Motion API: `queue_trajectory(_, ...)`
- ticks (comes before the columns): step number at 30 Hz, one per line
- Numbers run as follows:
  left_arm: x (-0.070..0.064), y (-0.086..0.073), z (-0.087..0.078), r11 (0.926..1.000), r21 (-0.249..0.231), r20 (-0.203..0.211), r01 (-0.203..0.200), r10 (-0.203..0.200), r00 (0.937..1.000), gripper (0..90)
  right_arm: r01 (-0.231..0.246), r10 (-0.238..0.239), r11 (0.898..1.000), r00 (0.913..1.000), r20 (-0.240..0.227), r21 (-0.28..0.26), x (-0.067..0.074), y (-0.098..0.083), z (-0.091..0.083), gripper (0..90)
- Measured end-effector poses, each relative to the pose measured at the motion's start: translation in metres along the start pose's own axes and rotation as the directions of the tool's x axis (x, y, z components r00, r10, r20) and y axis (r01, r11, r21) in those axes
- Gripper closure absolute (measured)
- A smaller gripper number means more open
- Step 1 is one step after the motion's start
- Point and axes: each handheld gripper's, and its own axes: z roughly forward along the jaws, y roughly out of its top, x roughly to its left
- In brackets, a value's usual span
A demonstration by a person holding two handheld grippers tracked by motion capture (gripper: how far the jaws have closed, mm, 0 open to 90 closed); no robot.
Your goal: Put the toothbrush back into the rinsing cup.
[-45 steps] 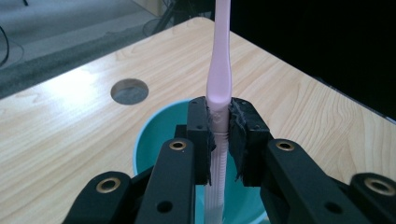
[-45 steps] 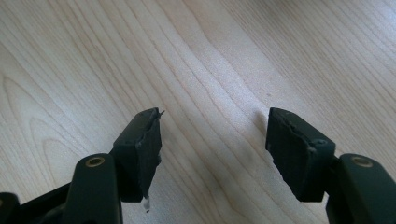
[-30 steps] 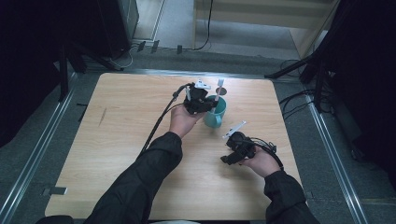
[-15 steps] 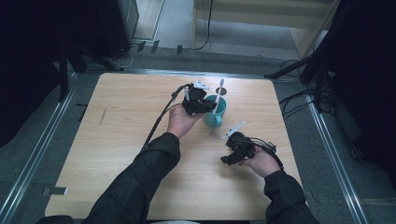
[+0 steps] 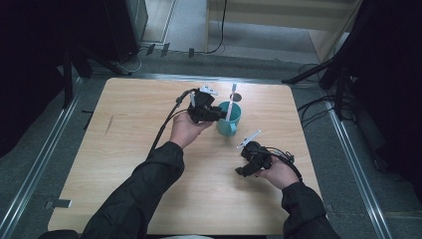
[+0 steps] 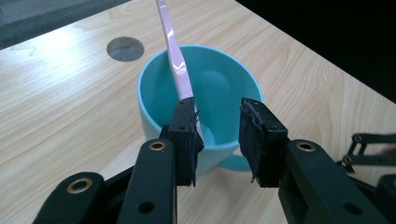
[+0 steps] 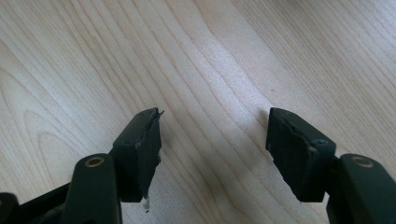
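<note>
A teal cup [image 5: 230, 121] [image 6: 208, 88] stands right of the table's middle, with a pale pink stick [image 5: 232, 99] [image 6: 173, 56] leaning in it. My left gripper [image 5: 218, 114] [image 6: 217, 119] sits level at the cup's near rim. Its jaws have just been opening and are now open. The stick runs down past the inner face of the left pad [image 6: 187, 126], and the other pad stands off from it. My right gripper [image 5: 242, 171] [image 7: 215, 126] hovers low over bare wood nearer the person, open with nothing between its jaws.
A round cable hole [image 5: 237, 97] [image 6: 125, 48] lies in the wooden table [image 5: 124, 149] just behind the cup. The left gripper's cable [image 5: 166, 124] trails back across the table. Metal rails run along the table's sides, and dark stands rise beyond it.
The left gripper has drawn slightly left, off the cup, leaving the stick standing in it. The right hand has kept still.
</note>
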Motion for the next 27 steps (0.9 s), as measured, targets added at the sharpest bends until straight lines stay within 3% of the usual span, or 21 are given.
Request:
queue_trajectory(12,0.010,-0.014,-0.036,0.9996,0.000,-0.001,0.028,-0.028,0.9996,57.7,-0.002,0.002,1.000,1.0000,0.003,0.010,0.000,-0.001,0.001,35.3)
queue_trajectory(16,0.010,-0.023,-0.045,0.9992,0.014,0.024,0.036,-0.036,0.9991,54.8,0.000,0.000,1.000,1.0000,0.007,0.009,0.000,-0.001,0.001,35.4)
queue_trajectory(21,0.006,-0.034,-0.060,0.9996,0.025,0.021,0.013,-0.014,0.9997,51.4,0.031,-0.030,0.998,0.9995,0.009,-0.055,0.004,0.002,-0.007,35.5)
queue_trajectory(27,0.008,-0.047,-0.071,0.9991,0.042,0.006,-0.004,0.004,1.0000,49.3,0.050,-0.050,0.998,0.9988,0.006,-0.035,0.007,0.002,-0.004,35.3)
